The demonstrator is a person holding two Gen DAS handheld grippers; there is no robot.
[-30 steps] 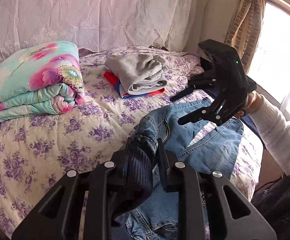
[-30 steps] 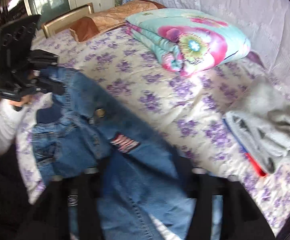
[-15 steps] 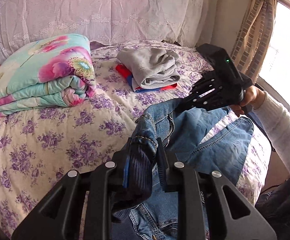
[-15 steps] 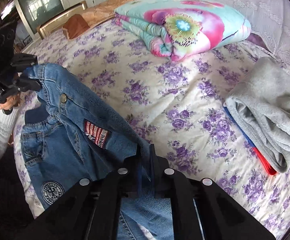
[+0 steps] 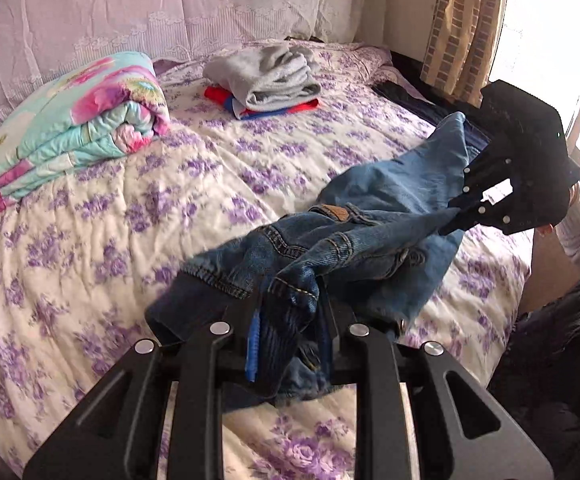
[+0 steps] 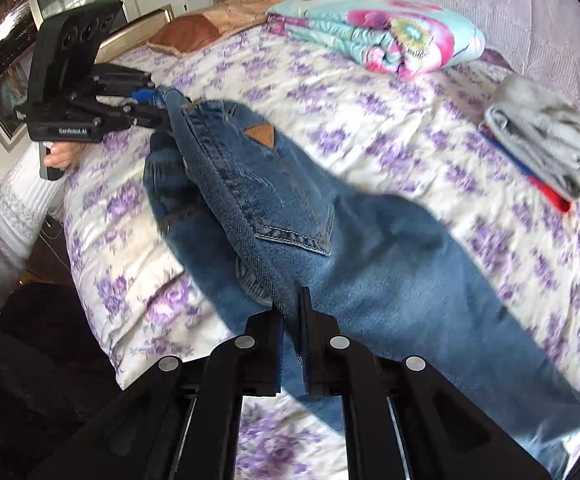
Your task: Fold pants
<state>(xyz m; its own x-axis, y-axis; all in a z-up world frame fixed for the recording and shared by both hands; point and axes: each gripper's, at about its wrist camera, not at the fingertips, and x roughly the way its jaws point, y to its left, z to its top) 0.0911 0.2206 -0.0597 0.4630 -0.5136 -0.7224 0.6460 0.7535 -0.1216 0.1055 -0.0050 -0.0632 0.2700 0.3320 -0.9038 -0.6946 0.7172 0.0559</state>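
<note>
The blue denim pants hang stretched above the purple-flowered white bedspread, held at both ends: the left gripper is clenched on the bunched waistband, the right gripper pinches the denim fabric tight

1. I see blue denim pants, coarse woven cloth with a tan leather-look patch.
2. My left gripper and right gripper are matt black plastic with shiny metal screws.
3. The white bedspread with purple flowers is soft quilted cloth.
4. The folded grey garment looks fleecy.
</note>
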